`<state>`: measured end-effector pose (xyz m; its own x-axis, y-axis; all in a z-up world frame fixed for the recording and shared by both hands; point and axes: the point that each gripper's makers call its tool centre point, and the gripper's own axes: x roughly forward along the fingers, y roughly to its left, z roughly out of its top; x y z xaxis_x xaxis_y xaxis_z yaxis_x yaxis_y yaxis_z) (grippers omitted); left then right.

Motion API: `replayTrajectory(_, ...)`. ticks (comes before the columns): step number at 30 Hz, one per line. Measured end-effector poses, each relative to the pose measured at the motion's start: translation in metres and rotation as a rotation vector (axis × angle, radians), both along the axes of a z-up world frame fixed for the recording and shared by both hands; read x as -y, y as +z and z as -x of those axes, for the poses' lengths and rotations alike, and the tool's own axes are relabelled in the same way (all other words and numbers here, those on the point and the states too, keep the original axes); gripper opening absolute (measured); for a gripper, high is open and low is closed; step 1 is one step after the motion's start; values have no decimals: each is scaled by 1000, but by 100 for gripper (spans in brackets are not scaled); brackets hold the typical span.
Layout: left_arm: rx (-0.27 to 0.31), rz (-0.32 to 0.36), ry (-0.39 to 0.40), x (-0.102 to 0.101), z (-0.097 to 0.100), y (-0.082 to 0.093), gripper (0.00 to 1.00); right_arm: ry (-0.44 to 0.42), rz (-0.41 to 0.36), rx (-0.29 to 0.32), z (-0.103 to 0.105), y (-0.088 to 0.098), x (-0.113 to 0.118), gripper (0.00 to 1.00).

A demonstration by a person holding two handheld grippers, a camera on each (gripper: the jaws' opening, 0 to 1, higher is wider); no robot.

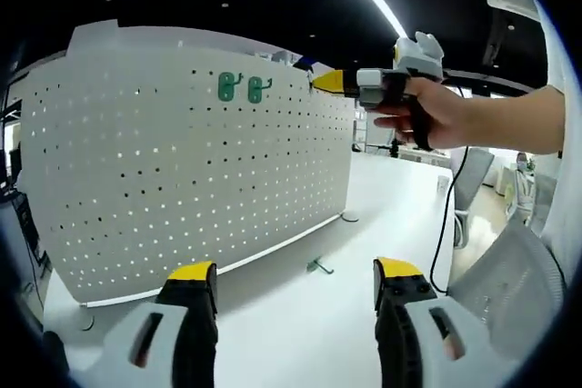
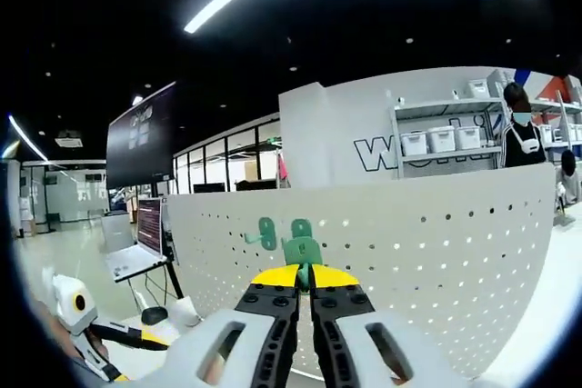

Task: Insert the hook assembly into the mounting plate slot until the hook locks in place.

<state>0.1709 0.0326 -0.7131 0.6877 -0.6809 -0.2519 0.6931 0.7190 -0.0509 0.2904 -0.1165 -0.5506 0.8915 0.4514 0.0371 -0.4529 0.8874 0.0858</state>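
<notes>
A tall white perforated metal mounting panel (image 1: 182, 152) stands upright on a white table (image 1: 382, 215), its rows of small round holes covering the whole face. Two green plastic hooks (image 1: 227, 86) hang side by side near its upper edge, flat against the holes. A third small green hook piece (image 1: 319, 266) lies loose on the table just in front of the panel's base.

In the right gripper view the right gripper (image 2: 305, 276) has its yellow-tipped black jaws pressed together on a green plastic hook assembly (image 2: 301, 250), a flat tab with a short stem, held right at the panel beside the hung pair. In the left gripper view a person's hand (image 1: 427, 114) carries that gripper up by the panel's top edge.

The left gripper (image 1: 296, 283) hangs low over the table with its jaws spread wide, holding nothing.
</notes>
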Motion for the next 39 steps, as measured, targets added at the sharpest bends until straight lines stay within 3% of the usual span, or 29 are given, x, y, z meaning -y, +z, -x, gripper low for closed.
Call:
replayTrajectory(12, -34, 2, -1, -5, 9, -14, 71, -48, 28, 37, -15, 14, 7, 1)
replayTrajectory(20, -47, 4, -2, -5, 14, -20, 71, -89, 40, 48, -26, 13, 13, 1)
replayTrajectory(39, -63, 1, -10, -4, 18, -29, 71, -145, -15, 78, -43, 11, 10, 1)
